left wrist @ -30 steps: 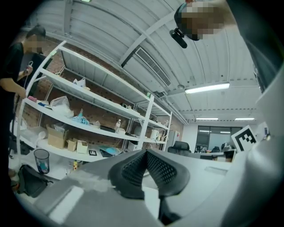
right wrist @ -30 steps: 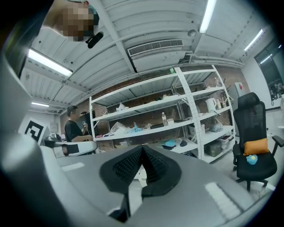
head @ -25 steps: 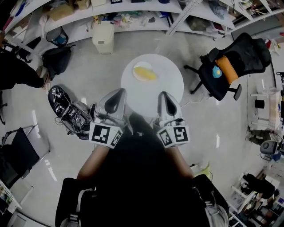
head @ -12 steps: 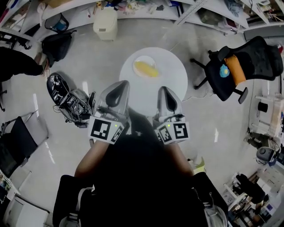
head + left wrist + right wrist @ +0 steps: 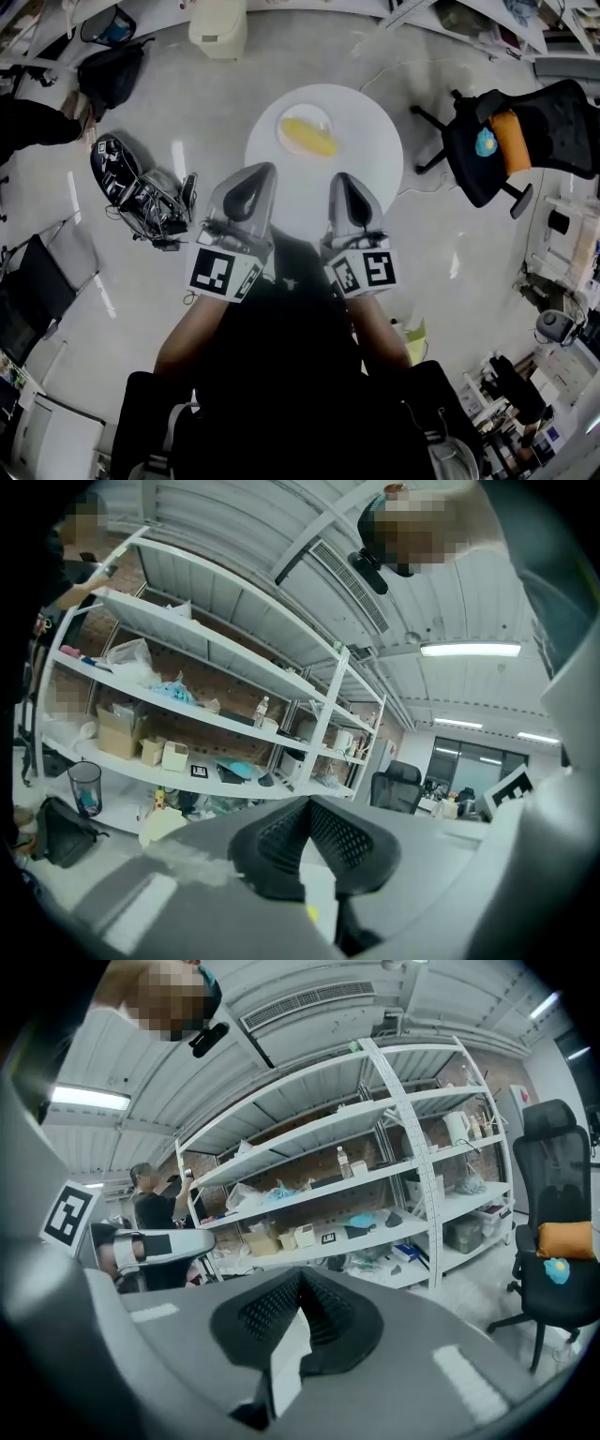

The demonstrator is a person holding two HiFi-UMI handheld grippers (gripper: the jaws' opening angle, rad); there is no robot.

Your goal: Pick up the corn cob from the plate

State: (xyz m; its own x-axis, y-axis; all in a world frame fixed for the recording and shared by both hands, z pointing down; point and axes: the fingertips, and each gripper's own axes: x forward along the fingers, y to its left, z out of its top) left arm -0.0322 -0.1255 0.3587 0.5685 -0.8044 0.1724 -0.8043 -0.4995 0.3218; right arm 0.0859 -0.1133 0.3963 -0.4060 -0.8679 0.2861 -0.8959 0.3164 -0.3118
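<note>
Honestly, left tool (image 5: 251, 178) and right tool (image 5: 343, 184) are both closed, empty, near the tabletop (image 5: 375, 150) edge; corn cob (image 5: 309, 138) lies on its plate (image 5: 295, 114) beyond. Arriving closed could just roll it off.

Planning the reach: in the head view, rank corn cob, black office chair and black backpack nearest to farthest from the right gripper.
1. Corn cob, just ahead on the plate.
2. Black office chair, off to the right.
3. Black backpack, far to the left.
</note>
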